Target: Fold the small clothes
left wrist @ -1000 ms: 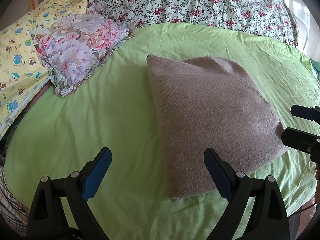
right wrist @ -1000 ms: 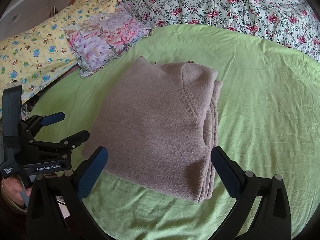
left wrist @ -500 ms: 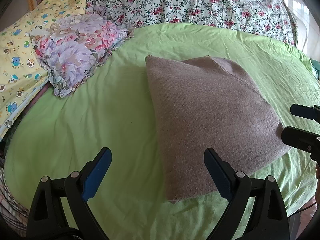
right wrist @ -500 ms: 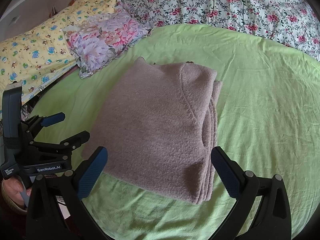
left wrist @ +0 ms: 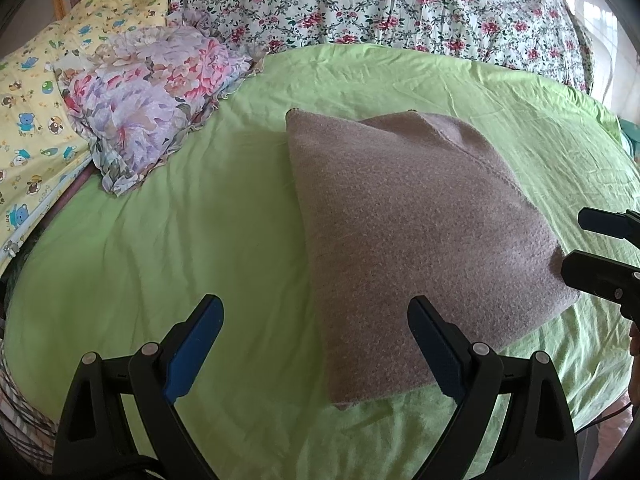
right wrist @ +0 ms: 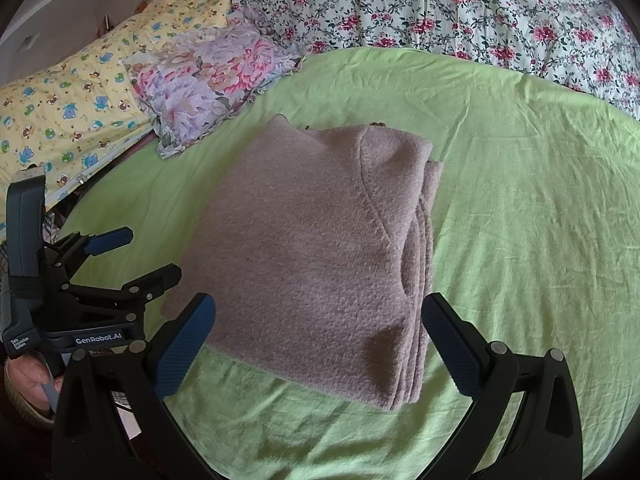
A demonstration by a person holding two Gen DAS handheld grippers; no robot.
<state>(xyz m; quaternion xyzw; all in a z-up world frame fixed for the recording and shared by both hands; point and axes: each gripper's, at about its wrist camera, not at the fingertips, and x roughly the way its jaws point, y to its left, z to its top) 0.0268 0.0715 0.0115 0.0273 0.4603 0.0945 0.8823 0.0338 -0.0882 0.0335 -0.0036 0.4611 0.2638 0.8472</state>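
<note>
Mauve folded sweater (right wrist: 320, 248) unmoved since.

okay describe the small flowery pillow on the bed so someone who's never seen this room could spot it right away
Start at the green sheet covering the bed and go to its far left edge. The small pillow lies there, between the yellow cartoon-animal cloth and the folded brown sweater. Its big lilac and pink blooms and frilled edge differ from the quilt's tiny red roses.
</note>
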